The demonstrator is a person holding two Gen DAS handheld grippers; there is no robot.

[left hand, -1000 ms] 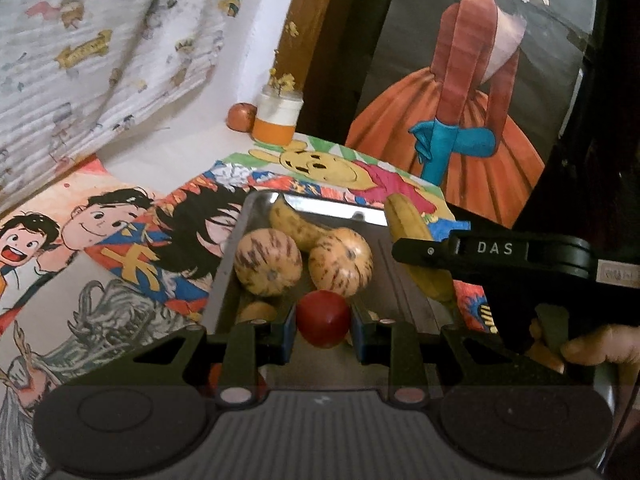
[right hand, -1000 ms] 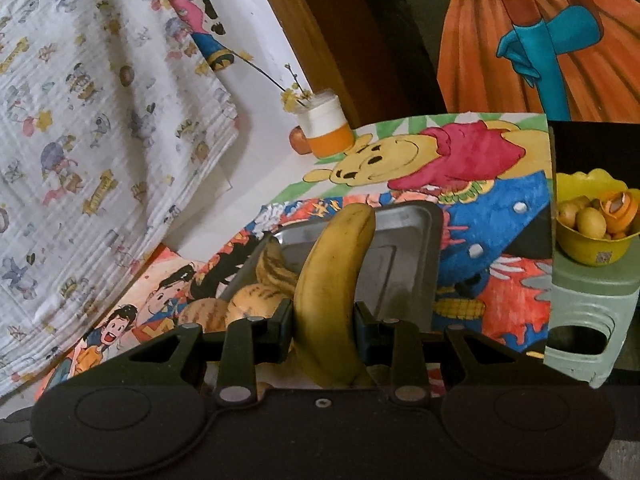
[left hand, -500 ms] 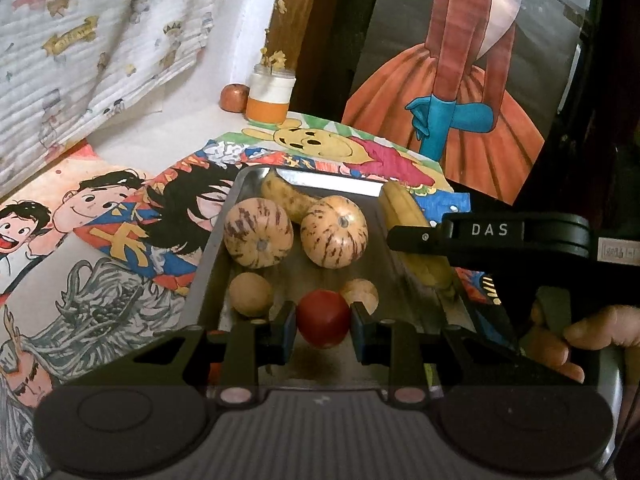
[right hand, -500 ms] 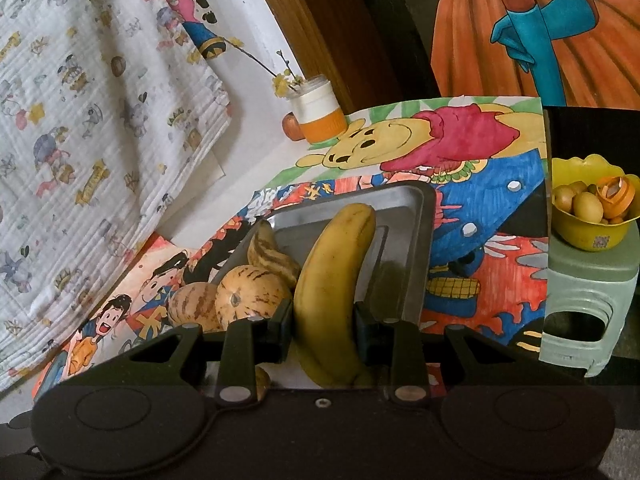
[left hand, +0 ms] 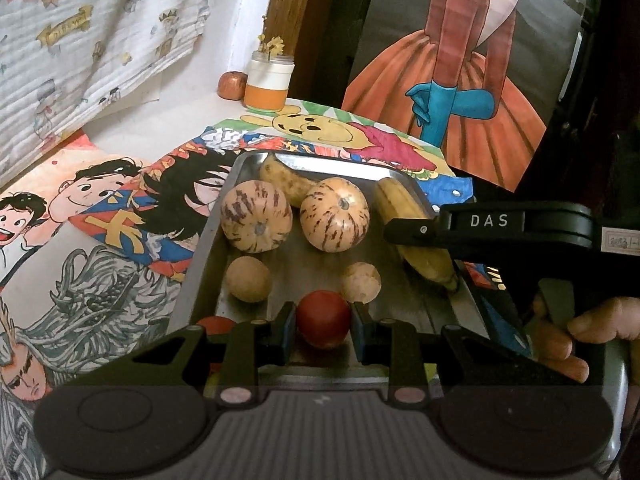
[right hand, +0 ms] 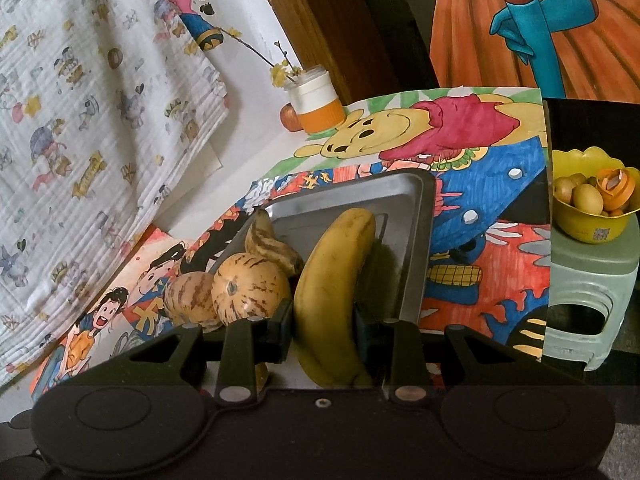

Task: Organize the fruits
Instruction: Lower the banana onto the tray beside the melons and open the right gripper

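A metal tray (left hand: 208, 232) lies on the cartoon-covered table. My left gripper (left hand: 323, 328) is shut on a red tomato (left hand: 323, 322) over the tray's near end. Two striped melons (left hand: 256, 216) (left hand: 334, 220), two small tan fruits (left hand: 248, 280) (left hand: 360, 282) and a spotted long fruit (left hand: 286, 182) lie in the tray. My right gripper (right hand: 324, 332) is shut on a yellow banana (right hand: 332, 280) at the tray's (right hand: 416, 272) right side; the banana also shows in the left wrist view (left hand: 412, 232). Another red fruit (left hand: 216, 324) lies behind my left finger.
An orange-and-white jar (left hand: 269, 86) with yellow flowers and a small apple (left hand: 232, 85) stand at the back. A yellow bowl (right hand: 592, 220) of small fruits sits on a pale green stool (right hand: 588, 300) to the right. A patterned cloth (right hand: 80, 100) hangs at left.
Both views have pulled back and risen a little, so more of the tray shows. The tomato and banana stay gripped; the banana now lies lower along the tray's right side.
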